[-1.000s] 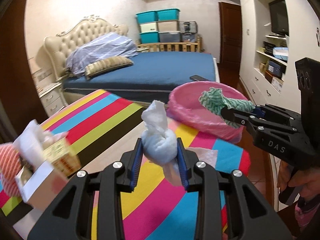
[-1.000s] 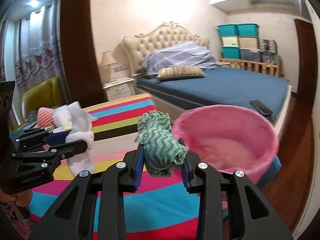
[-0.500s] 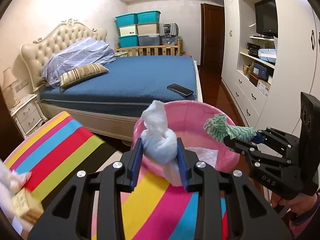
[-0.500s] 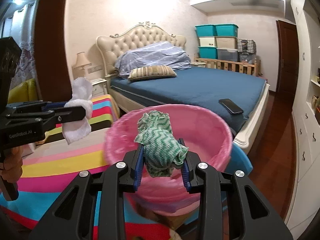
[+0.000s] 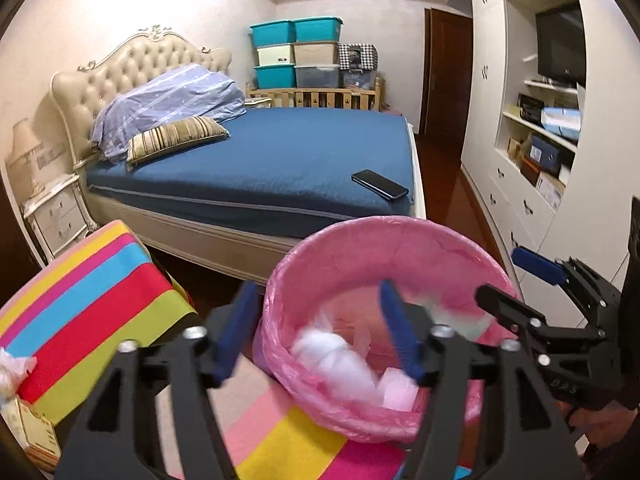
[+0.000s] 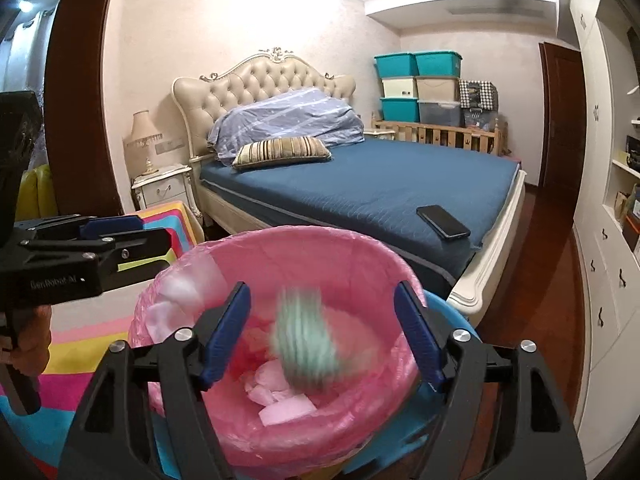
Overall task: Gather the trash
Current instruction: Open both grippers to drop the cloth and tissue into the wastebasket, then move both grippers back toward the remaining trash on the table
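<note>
A bin lined with a pink bag [image 5: 400, 240] [image 6: 280, 240] stands beside the striped table. My left gripper [image 5: 316, 332] is open over the bin, and a white tissue wad [image 5: 332, 356] blurs as it falls inside. My right gripper [image 6: 320, 340] is open over the bin too, and a green-and-white rag [image 6: 304, 344] blurs between its fingers as it drops. Each gripper shows in the other's view, the right gripper [image 5: 516, 280] at the bin's right and the left gripper [image 6: 132, 232] at its left. White paper scraps [image 6: 280, 400] lie at the bin's bottom.
The table has a rainbow-striped cloth [image 5: 88, 292]. A small cardboard box [image 5: 28, 432] and a bagged item [image 5: 12, 368] sit at its left edge. A blue bed [image 6: 380, 188] with a black phone [image 6: 442, 222] stands behind the bin. White cabinets [image 5: 560, 160] line the right wall.
Both grippers moved over the bin and opened. The tissue wad left the left gripper and the green rag left the right gripper; both are falling into the bin.
</note>
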Motion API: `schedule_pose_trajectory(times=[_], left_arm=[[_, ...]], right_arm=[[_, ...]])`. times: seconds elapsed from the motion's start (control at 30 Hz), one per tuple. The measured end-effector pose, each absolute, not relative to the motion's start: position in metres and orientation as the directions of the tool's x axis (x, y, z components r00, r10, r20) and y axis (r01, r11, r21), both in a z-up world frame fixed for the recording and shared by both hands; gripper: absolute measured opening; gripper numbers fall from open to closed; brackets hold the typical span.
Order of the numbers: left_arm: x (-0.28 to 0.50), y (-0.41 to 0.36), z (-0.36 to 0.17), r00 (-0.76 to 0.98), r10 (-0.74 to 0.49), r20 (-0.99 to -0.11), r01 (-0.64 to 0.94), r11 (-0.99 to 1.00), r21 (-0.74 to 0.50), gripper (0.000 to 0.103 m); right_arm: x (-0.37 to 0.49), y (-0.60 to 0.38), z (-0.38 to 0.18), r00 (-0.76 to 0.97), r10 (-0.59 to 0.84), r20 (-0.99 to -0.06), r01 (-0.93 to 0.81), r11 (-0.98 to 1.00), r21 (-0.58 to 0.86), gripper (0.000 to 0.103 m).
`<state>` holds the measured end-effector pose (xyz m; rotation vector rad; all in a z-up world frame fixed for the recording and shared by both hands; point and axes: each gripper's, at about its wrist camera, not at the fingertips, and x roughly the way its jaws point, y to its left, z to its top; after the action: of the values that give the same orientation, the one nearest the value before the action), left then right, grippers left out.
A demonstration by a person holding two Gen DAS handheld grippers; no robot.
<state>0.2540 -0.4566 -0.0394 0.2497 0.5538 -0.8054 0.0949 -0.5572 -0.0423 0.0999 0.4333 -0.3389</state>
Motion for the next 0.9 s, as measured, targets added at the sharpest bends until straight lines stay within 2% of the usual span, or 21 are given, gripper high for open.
schedule_pose_trajectory(times=[0.13, 0.33, 0.63, 0.9], left_arm=[[0.248, -0.439, -0.039, 0.587, -0.594, -0.55, 0.715, 0.699, 0.008, 0.081], [0.223, -0.388, -0.038, 0.63, -0.564, -0.534, 0.667, 0.745, 0.0, 0.096], [0.184, -0.286, -0.036, 0.701, -0.496, -0.512, 0.588, 0.809, 0.021, 0.098], [0.145, -0.186, -0.036, 0.781, -0.388, -0.489, 0.502, 0.856, 0.125, 0.098]], right_arm=[[0.079, -0.551, -0.042, 0.853, -0.306, -0.423, 0.348, 0.937, 0.025, 0.071], [0.06, -0.527, -0.039, 0.868, -0.269, -0.418, 0.321, 0.945, 0.059, 0.08], [0.07, -0.448, -0.037, 0.886, -0.129, -0.445, 0.168, 0.985, 0.048, 0.085], [0.101, -0.368, -0.03, 0.878, 0.012, -0.479, 0.012, 0.999, 0.046, 0.085]])
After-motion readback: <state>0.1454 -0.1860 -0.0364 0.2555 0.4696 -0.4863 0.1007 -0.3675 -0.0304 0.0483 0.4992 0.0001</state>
